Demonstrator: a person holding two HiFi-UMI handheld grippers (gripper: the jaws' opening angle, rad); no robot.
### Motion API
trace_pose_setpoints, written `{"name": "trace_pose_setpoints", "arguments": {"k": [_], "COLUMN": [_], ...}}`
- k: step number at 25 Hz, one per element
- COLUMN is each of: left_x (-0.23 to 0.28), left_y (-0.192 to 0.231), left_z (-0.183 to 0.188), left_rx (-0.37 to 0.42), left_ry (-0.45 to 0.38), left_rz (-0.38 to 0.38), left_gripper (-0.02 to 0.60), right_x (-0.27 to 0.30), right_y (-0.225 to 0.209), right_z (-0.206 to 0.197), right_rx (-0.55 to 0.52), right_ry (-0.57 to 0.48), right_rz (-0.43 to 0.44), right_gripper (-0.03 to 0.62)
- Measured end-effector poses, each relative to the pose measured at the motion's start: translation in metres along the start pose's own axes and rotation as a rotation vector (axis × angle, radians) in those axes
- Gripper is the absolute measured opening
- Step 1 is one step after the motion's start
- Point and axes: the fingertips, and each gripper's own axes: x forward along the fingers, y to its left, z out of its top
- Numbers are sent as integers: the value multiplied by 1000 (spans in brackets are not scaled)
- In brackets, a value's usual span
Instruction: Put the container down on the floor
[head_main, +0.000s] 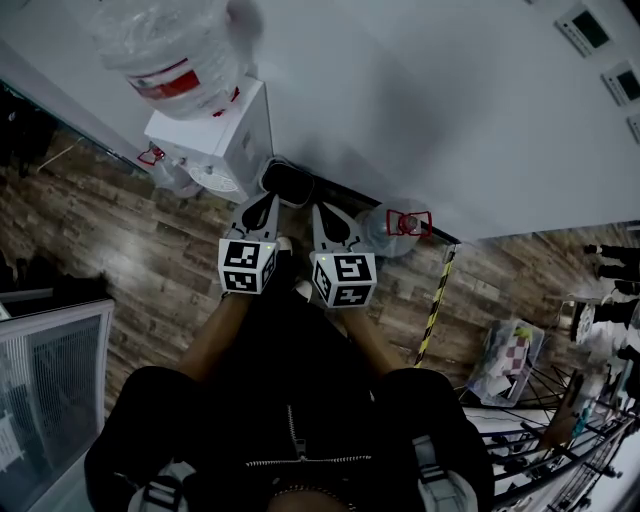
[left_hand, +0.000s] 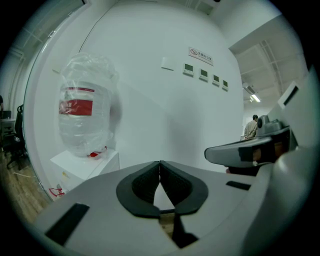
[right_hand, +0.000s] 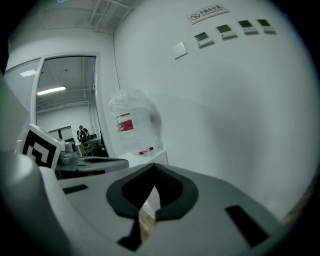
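A clear water jug (head_main: 392, 232) with a red handle lies on the wood floor against the white wall, just right of my right gripper (head_main: 326, 214). My left gripper (head_main: 261, 206) is beside it, and both point at the wall base with nothing between the jaws. In the left gripper view my left gripper (left_hand: 160, 167) has its fingertips touching, so it is shut. The right gripper view shows my right gripper (right_hand: 152, 170) shut too. A second wrapped jug (head_main: 175, 45) (left_hand: 82, 117) (right_hand: 132, 125) stands on the white dispenser (head_main: 215, 135).
A black tray (head_main: 288, 182) sits on the floor at the wall ahead of the grippers. A yellow-black striped strip (head_main: 435, 300), a bag (head_main: 510, 360) and a wire rack (head_main: 560, 450) are to the right. A glass-fronted cabinet (head_main: 50, 380) stands left.
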Motion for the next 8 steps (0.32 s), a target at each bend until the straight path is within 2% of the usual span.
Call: {"name": "trace_pose_setpoints", "arguments": {"k": [8], "left_x": [-6], "left_y": [6], "left_z": [-5], "left_rx": [-9], "left_ry": [9], "left_rz": [4], "left_gripper": [15], "right_x": [4], "right_y": [9], "right_z": [-2], "right_rx": [4], "right_ry": [8], "right_rz": [9], "right_gripper": [9]}}
